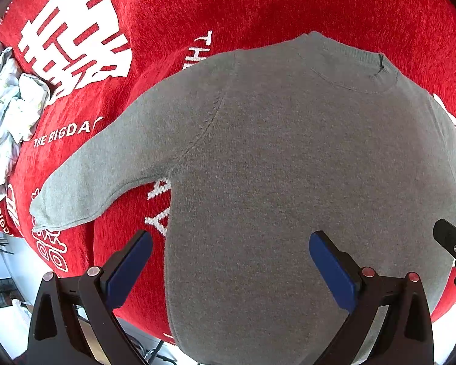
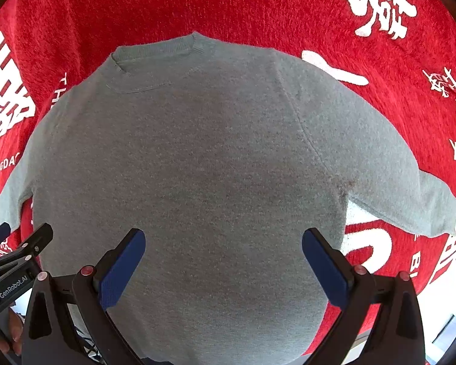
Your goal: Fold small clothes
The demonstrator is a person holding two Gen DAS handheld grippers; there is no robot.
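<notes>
A small grey sweater [image 1: 273, 158] lies flat on a red cloth, collar far from me, both sleeves spread out to the sides. It also shows in the right wrist view [image 2: 197, 158]. My left gripper [image 1: 231, 243] is open and empty above the sweater's lower left part; its left finger is over the red cloth. My right gripper [image 2: 223, 240] is open and empty above the sweater's lower body. The left sleeve cuff [image 1: 57, 206] and right sleeve cuff [image 2: 434, 216] lie on the cloth.
The red cloth [image 1: 258, 6] with white lettering covers the table. A crumpled pale patterned garment [image 1: 6, 106] lies at the cloth's left edge. The other gripper's black body shows at the right edge of the left wrist view [image 1: 453, 243] and at the left in the right wrist view [image 2: 18, 261].
</notes>
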